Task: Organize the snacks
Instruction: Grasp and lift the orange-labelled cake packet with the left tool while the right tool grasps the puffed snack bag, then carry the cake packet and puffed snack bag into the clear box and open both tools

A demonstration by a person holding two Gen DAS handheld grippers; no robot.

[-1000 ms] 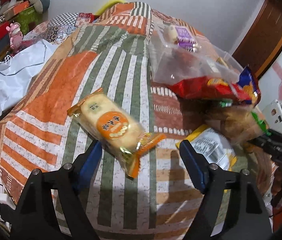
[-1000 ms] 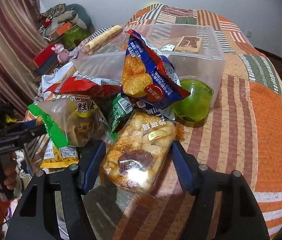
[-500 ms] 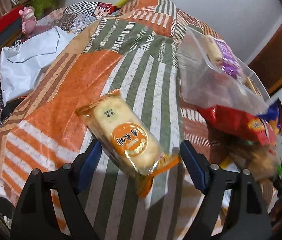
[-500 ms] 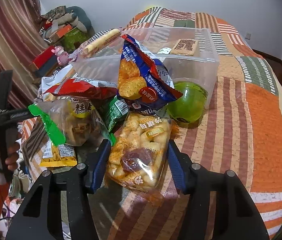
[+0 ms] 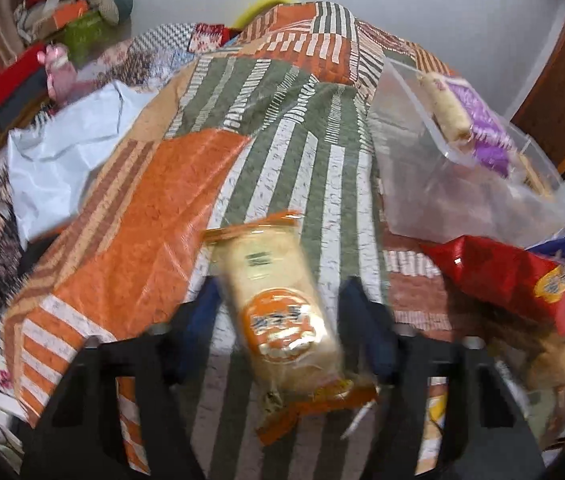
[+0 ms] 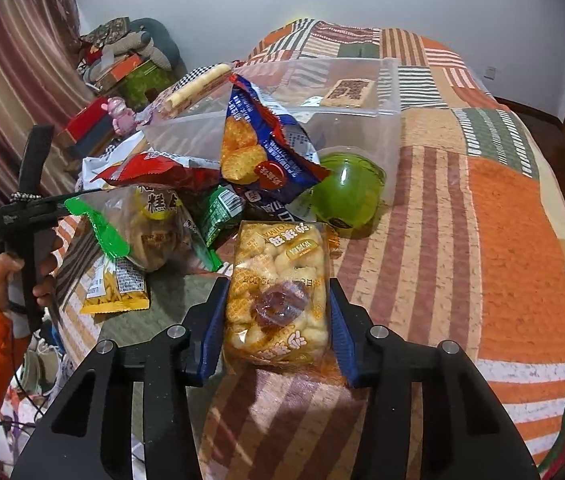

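My left gripper [image 5: 286, 320] has its blue fingers on both sides of an orange pack of rice crackers [image 5: 278, 304] that lies on the patchwork quilt [image 5: 142, 216]; the view is blurred and contact is unclear. My right gripper [image 6: 278, 316] is shut on a clear bag of puffed snacks [image 6: 278, 292]. A clear plastic bin [image 6: 354, 120] stands behind a pile of snacks: a blue cracker bag [image 6: 258, 152], a red bag [image 6: 158, 168], a green-edged cake bag [image 6: 150, 224]. The bin [image 5: 442, 176] also shows in the left wrist view at the right.
A green round container [image 6: 346, 196] leans against the bin. A yellow packet [image 6: 118, 288] lies at the pile's left. A long wafer pack [image 5: 442, 108] rests on the bin rim. A pale plastic bag [image 5: 62, 156] lies left on the bed. Clutter lines the far wall.
My left gripper has closed in around the cracker pack, which has turned to lie lengthwise between the fingers. My right gripper has shut on the puffed snack bag.
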